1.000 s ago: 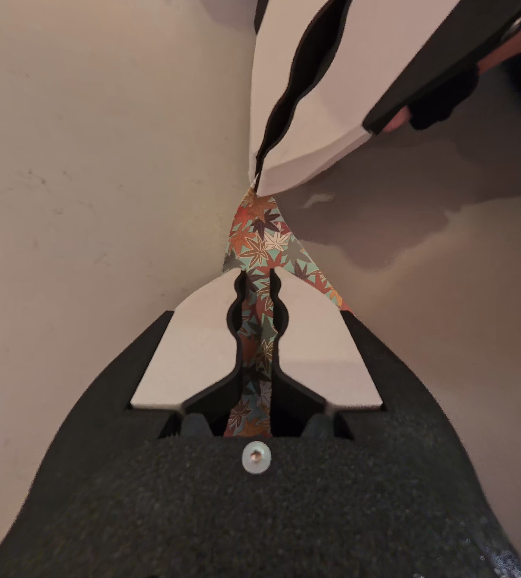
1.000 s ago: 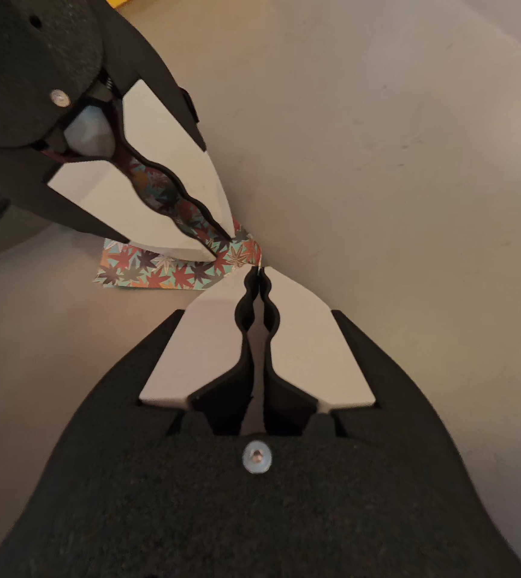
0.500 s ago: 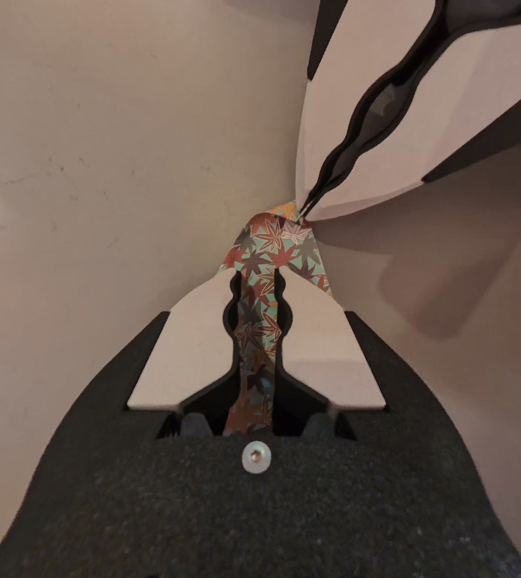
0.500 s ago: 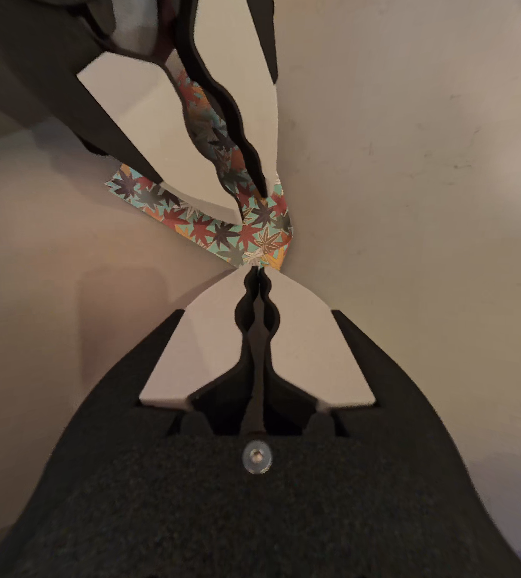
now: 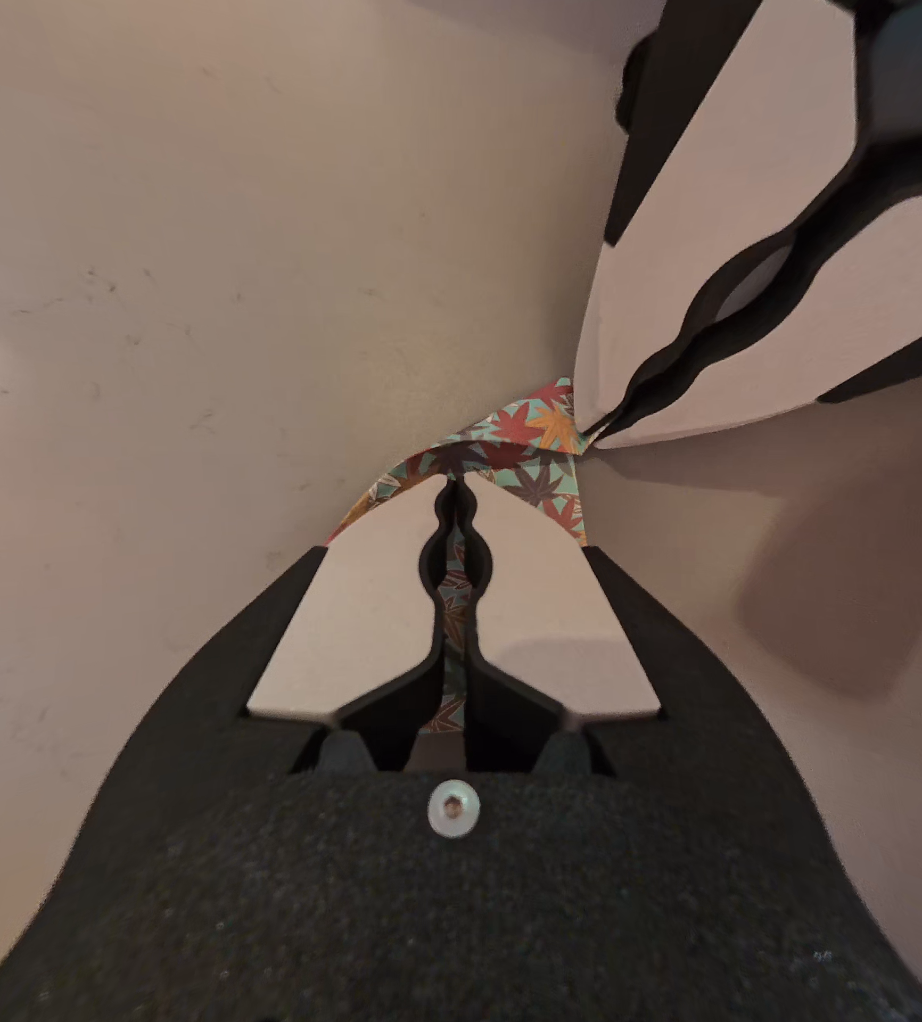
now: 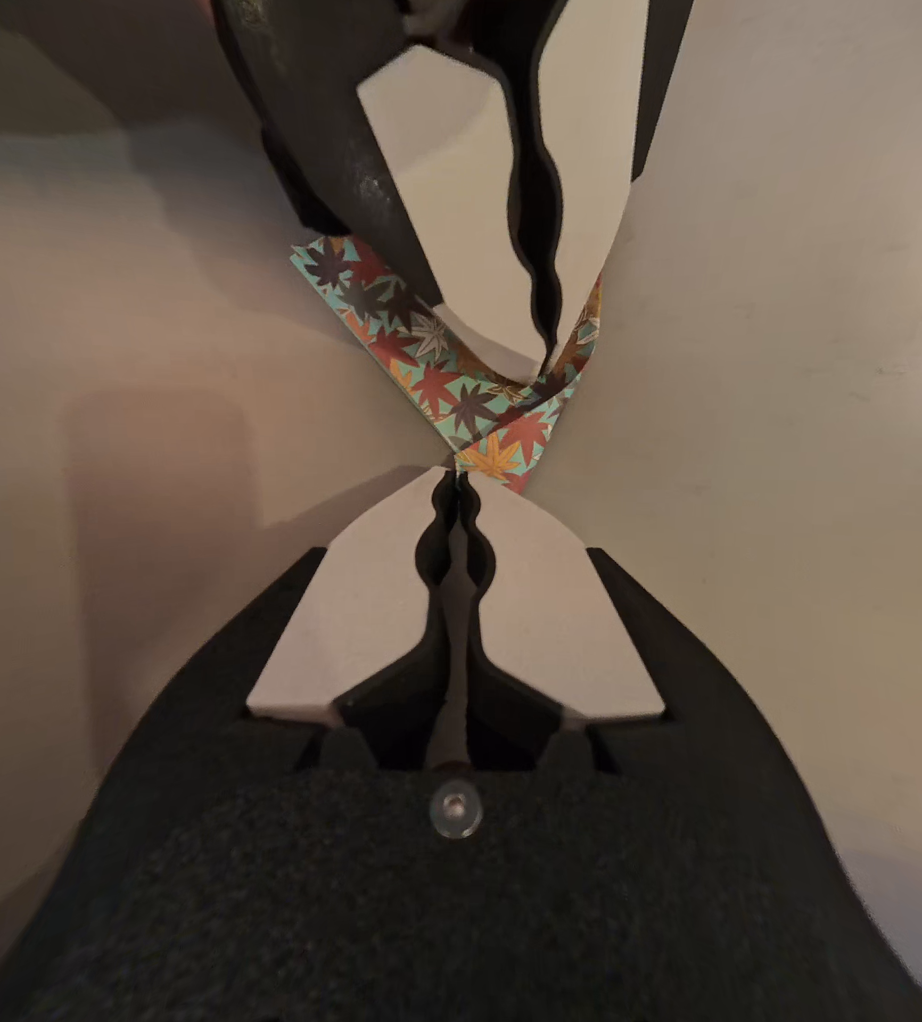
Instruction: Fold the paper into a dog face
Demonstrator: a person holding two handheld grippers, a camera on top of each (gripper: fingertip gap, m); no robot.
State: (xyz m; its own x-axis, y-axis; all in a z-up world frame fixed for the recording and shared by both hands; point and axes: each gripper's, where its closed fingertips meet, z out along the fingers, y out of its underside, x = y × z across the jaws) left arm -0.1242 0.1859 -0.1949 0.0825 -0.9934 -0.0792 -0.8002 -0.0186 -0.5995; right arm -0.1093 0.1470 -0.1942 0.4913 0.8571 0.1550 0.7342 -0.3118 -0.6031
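Leaf-printed paper hangs above the beige table, its strip running centre to right in our left view. Our left gripper clamps its middle; our right gripper pinches the folded corner, nearer the crease.

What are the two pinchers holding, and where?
Both hold the folded leaf-patterned paper. The left gripper clamps along its folded body; the right gripper pinches one corner tip.
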